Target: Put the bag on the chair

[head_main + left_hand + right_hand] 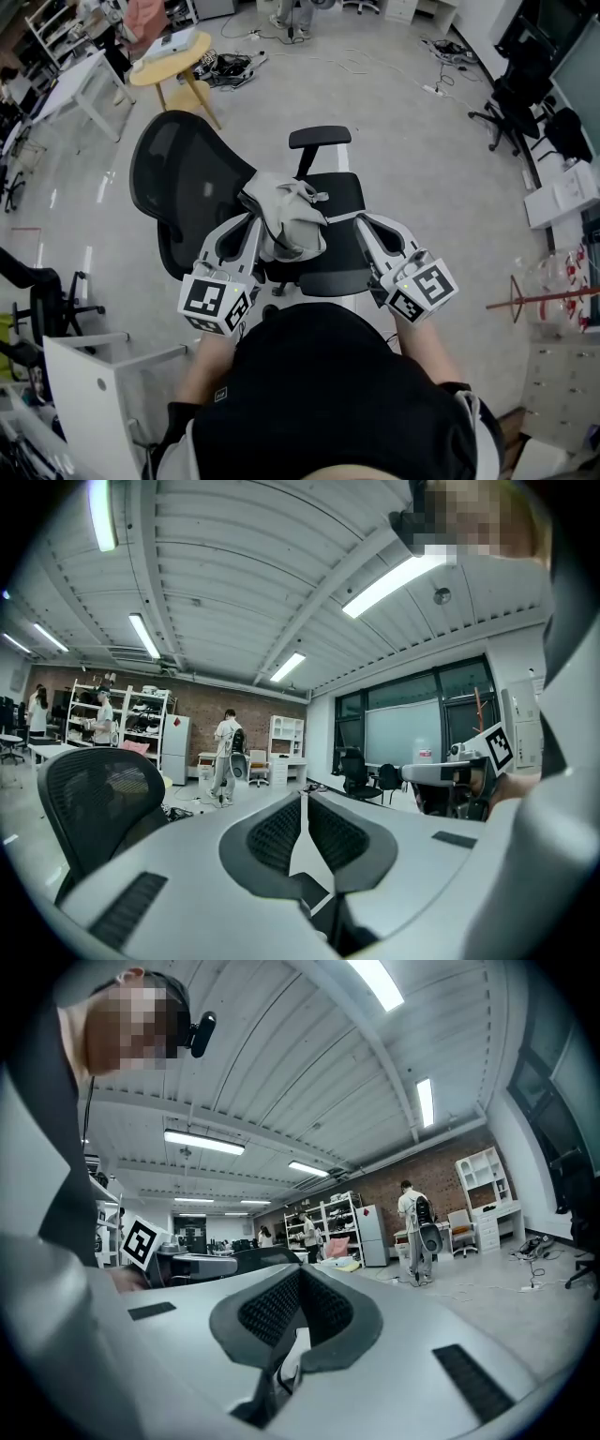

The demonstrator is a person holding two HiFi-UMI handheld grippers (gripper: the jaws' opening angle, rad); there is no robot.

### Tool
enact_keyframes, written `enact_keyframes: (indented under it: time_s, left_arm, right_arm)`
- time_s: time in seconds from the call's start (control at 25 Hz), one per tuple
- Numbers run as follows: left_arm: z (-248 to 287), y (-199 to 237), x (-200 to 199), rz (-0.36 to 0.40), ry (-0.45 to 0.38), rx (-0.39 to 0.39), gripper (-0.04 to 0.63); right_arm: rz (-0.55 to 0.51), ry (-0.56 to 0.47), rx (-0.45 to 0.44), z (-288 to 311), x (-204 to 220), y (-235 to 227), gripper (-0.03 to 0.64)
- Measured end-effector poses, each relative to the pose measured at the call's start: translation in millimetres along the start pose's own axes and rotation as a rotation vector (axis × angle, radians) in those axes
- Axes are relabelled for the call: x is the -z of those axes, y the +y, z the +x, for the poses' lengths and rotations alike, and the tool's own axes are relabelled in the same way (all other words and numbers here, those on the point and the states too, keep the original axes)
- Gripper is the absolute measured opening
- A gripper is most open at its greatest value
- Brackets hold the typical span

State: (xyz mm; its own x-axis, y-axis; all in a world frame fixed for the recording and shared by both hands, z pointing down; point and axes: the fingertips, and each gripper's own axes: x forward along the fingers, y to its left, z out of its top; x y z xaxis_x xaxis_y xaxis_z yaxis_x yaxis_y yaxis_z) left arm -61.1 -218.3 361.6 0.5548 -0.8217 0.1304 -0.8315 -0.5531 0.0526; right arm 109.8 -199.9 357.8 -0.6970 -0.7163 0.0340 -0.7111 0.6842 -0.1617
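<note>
A grey fabric bag [289, 221] lies crumpled on the seat of a black office chair [330, 234], close to its mesh backrest [183, 192]. My left gripper [251, 217] sits at the bag's left edge, and my right gripper [359, 219] is a short way off its right side. In the left gripper view the jaws [302, 797] are shut with only a thin slit, pointing out into the room with no bag past the tips. In the right gripper view the gripper [298, 1271] is also shut. I cannot tell if either touches the bag.
A round yellow table [173, 58] and a white desk [70, 89] stand at the far left. A white cabinet [98, 394] is near my left side. Black chairs [520, 103] and a red rack [553, 298] line the right. A person [226, 754] stands across the room.
</note>
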Motion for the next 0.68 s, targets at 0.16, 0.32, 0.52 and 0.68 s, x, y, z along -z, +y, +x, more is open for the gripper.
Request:
enact_keyframes:
  time_s: [0.16,0.32,0.52,0.68]
  left_arm:
    - [3,2,4,-0.007,0.015,0.003,0.037]
    - [9,3,5,-0.010,0.021,0.015,0.037]
    - [14,2,4,-0.009,0.011,0.026,0.035]
    - [14,8,5,-0.012,0.004,0.027,0.035]
  right_arm:
    - [0.024,0.005,0.008,0,5,-6,0.028]
    - [0.042,0.002,0.016,1,8,-9,0.028]
    - [0.051,-0.003,0.030,-2,8,-17,0.028]
    - [0.051,-0.010,0.039,3,8,-21,0.028]
